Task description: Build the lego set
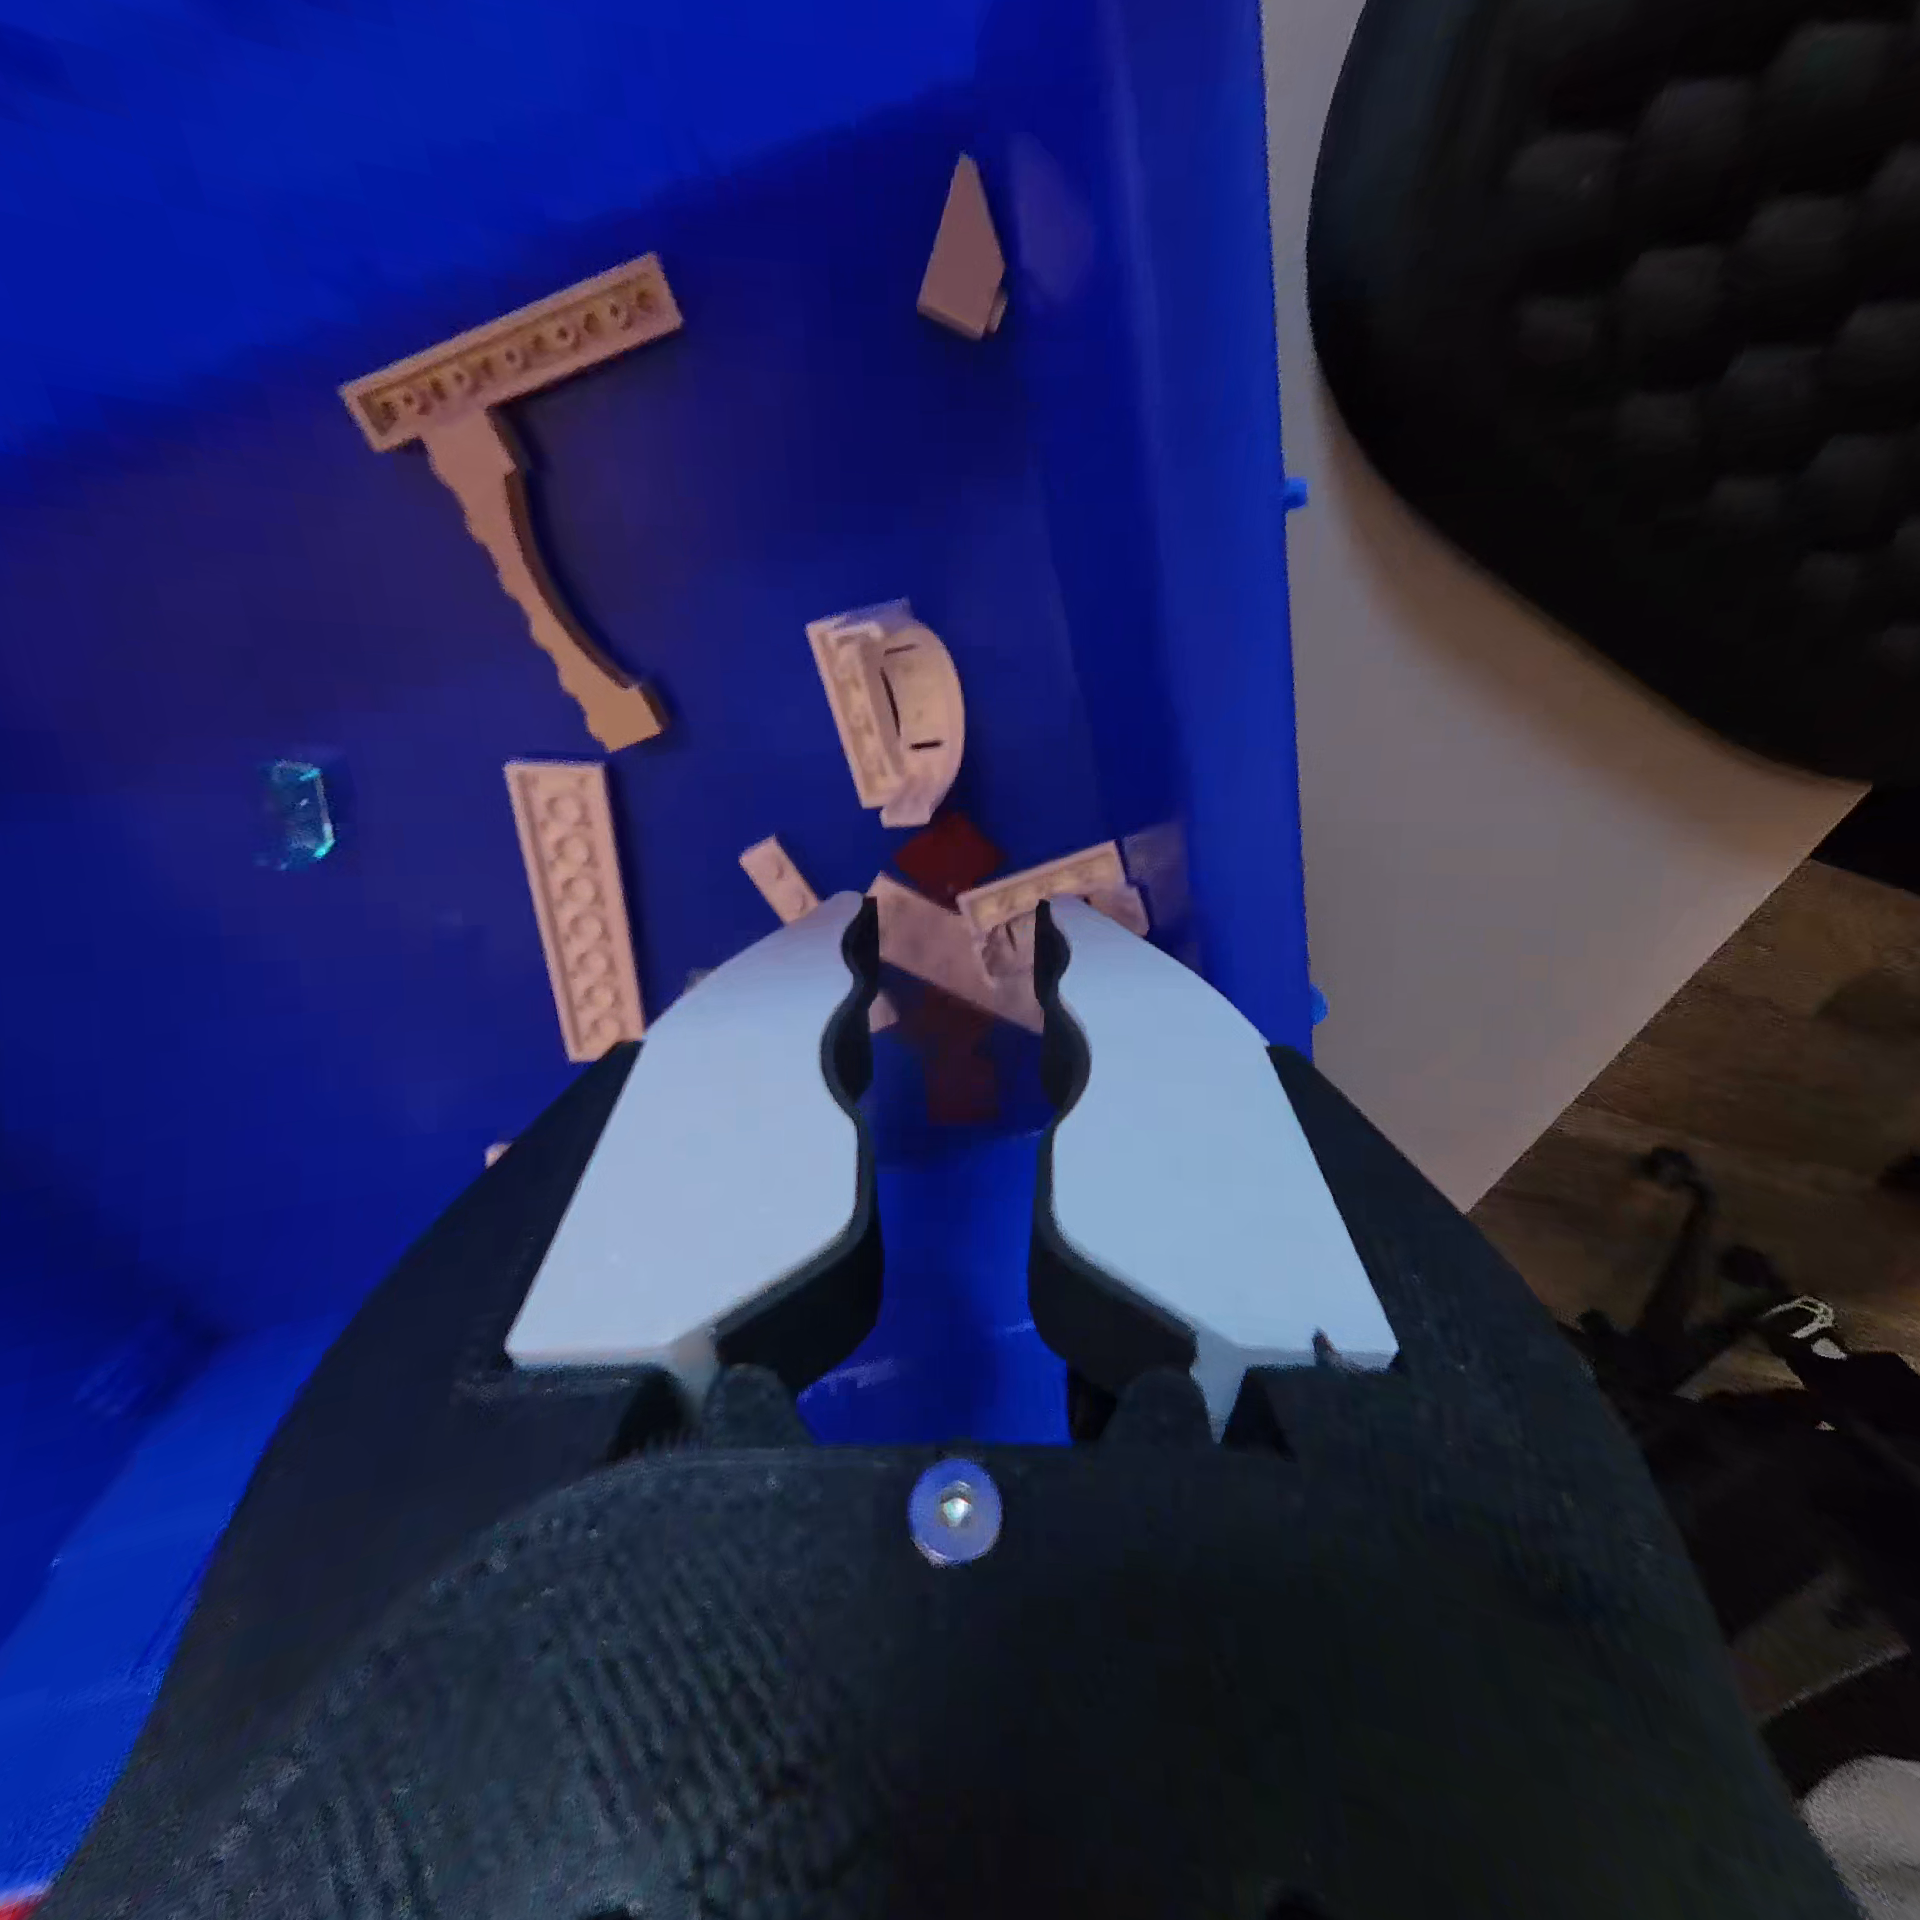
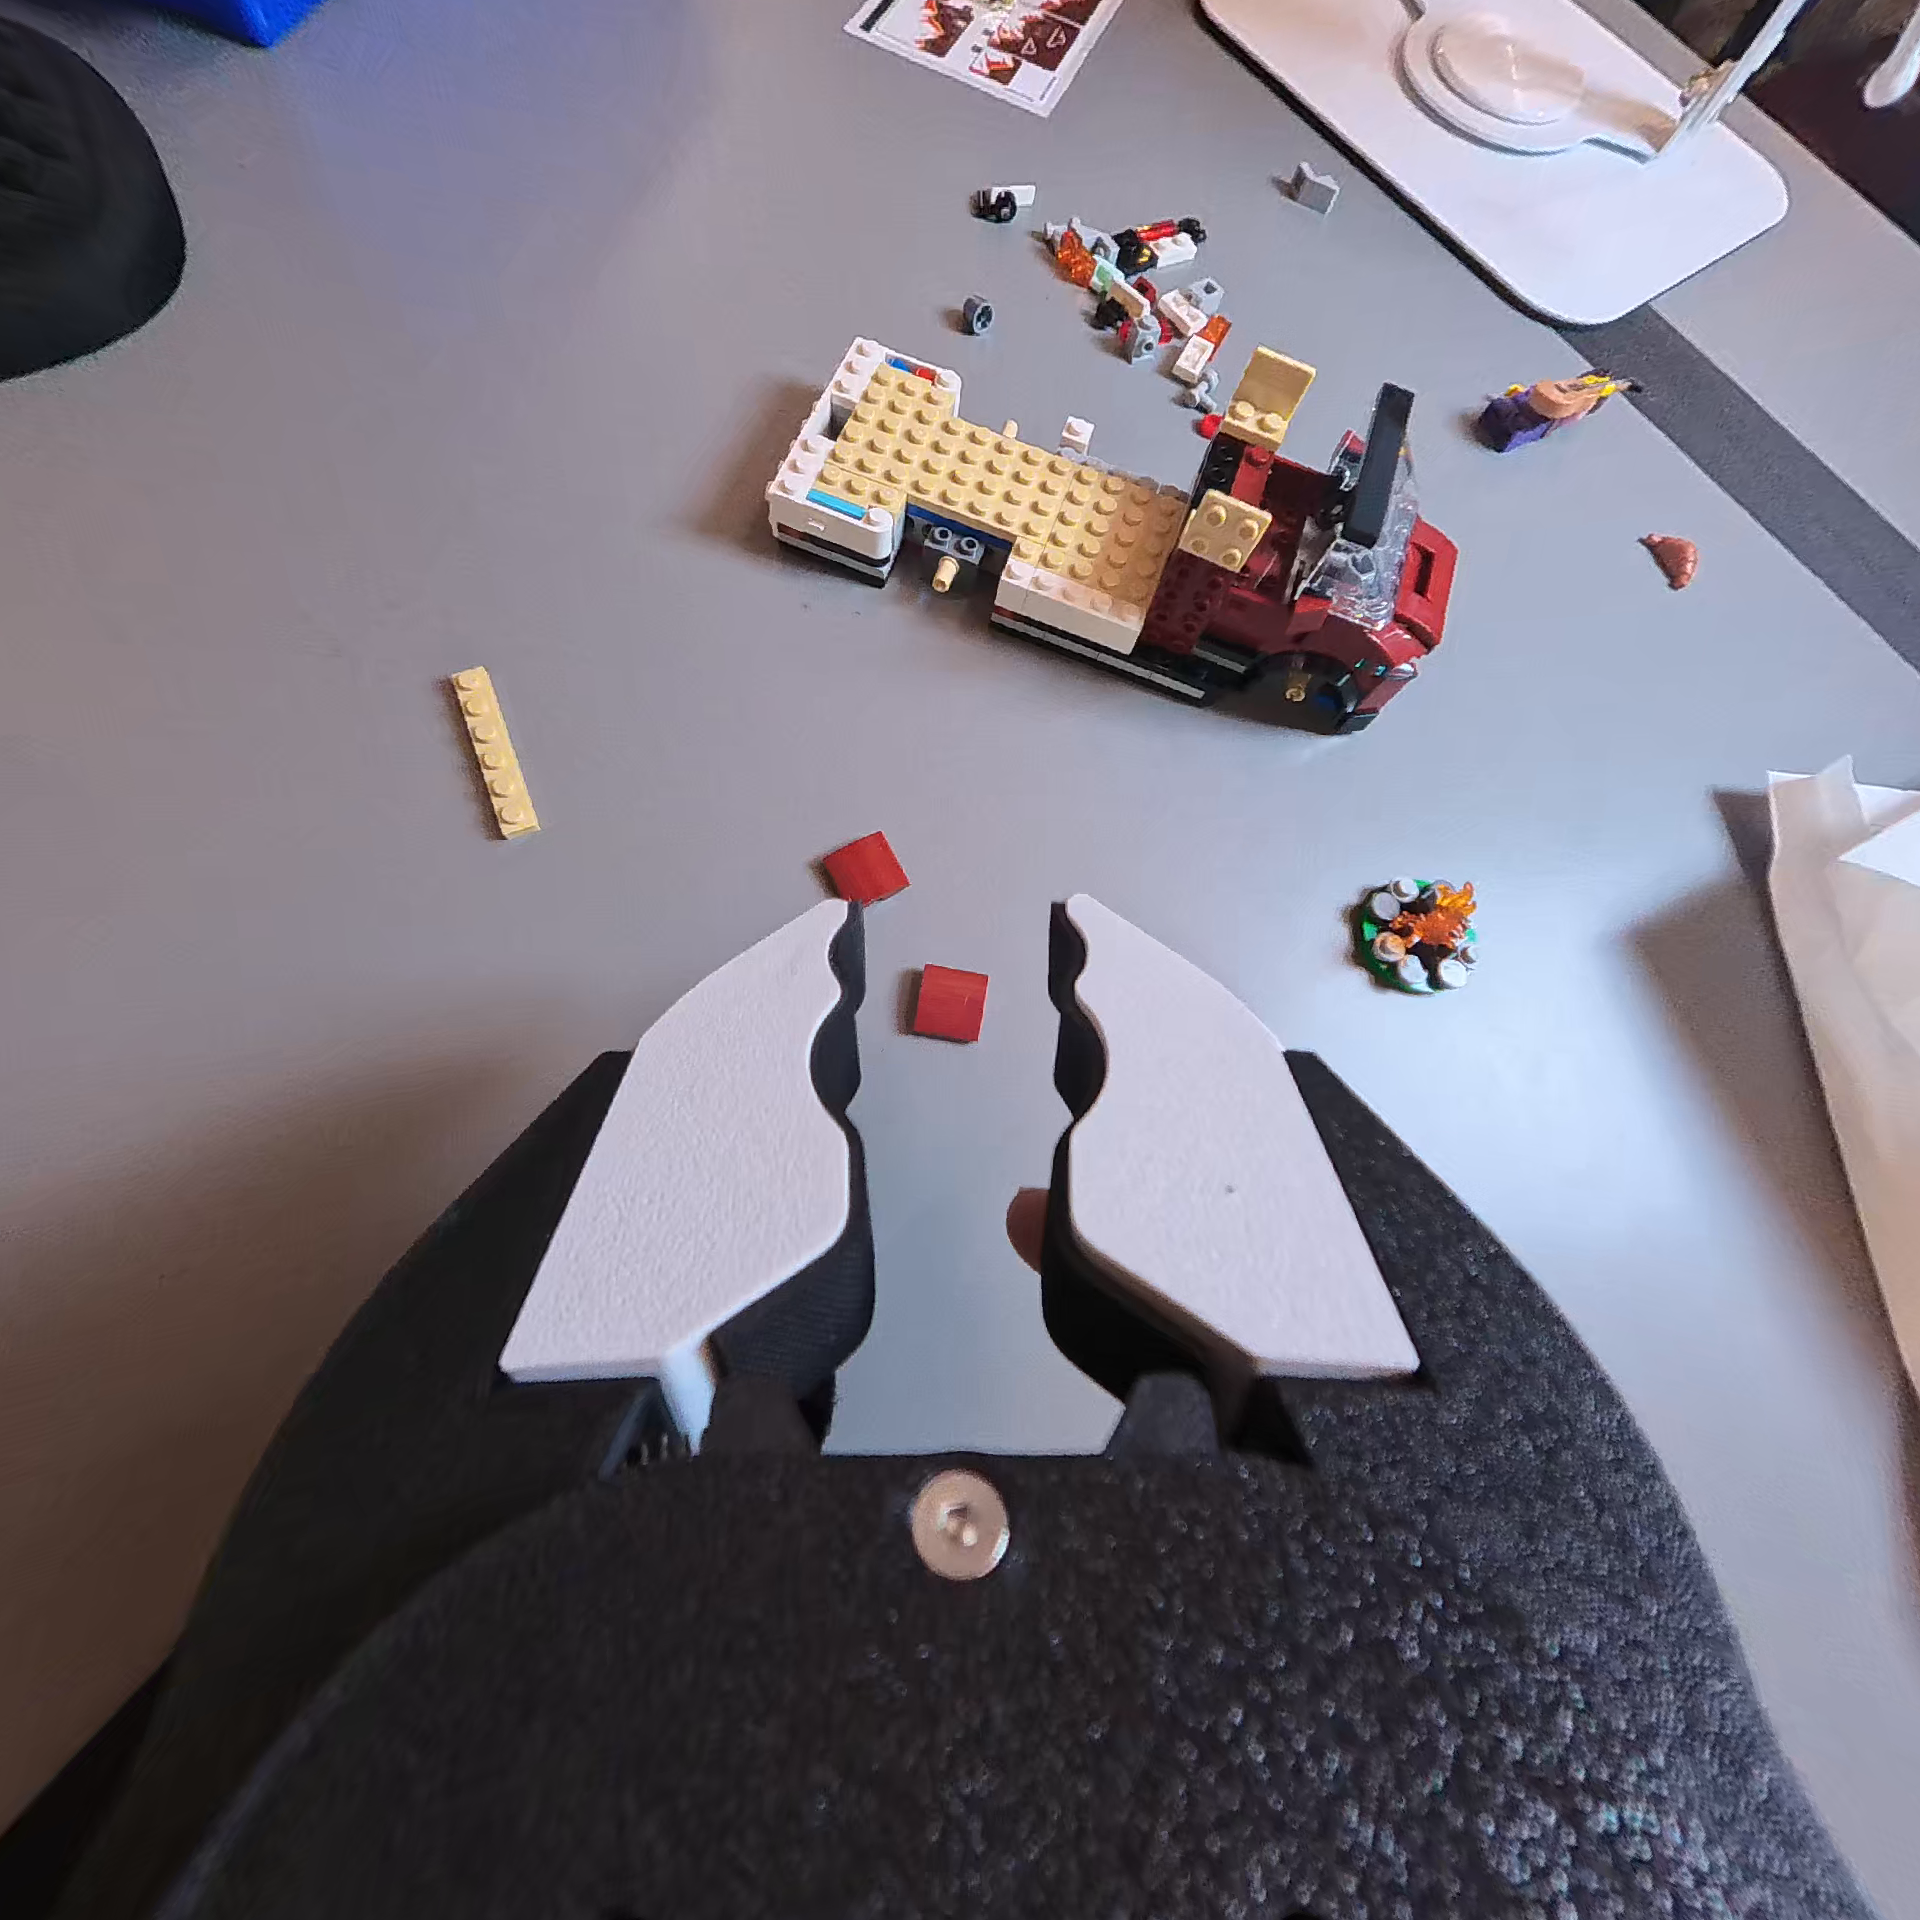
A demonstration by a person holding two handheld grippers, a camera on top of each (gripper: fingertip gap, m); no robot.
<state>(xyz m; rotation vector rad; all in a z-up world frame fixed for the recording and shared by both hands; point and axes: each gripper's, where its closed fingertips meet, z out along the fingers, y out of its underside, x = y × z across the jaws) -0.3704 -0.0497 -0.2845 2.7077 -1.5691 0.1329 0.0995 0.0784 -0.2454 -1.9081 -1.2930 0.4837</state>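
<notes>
Over the grey table (image 2: pixel 416 468), right gripper (image 2: pixel 951 914) stands parted around a red tile (image 2: pixel 949 1001), pads clear of it. Left gripper (image 1: pixel 956 914), also parted and empty, hovers above tan pieces (image 1: pixel 935 956) inside the blue bin (image 1: pixel 1195 520). Centring the jaws squarely before clenching seems advisable.

A grey counter (image 2: pixel 416 468) carries a half-built brick vehicle (image 2: pixel 1101 530) in tan, white and dark red, with a scatter of small loose pieces (image 2: pixel 1143 281) behind it. Nearer lie a tan studded strip (image 2: pixel 495 752), two small red tiles (image 2: pixel 867 865) (image 2: pixel 950 1001) close together, and a round green campfire piece (image 2: pixel 1419 935). At the edges sit a printed sheet (image 2: pixel 987 36), a white stand base (image 2: pixel 1558 177), white paper (image 2: pixel 1860 935) and a blue bin (image 1: pixel 1184 520) of tan pieces.
</notes>
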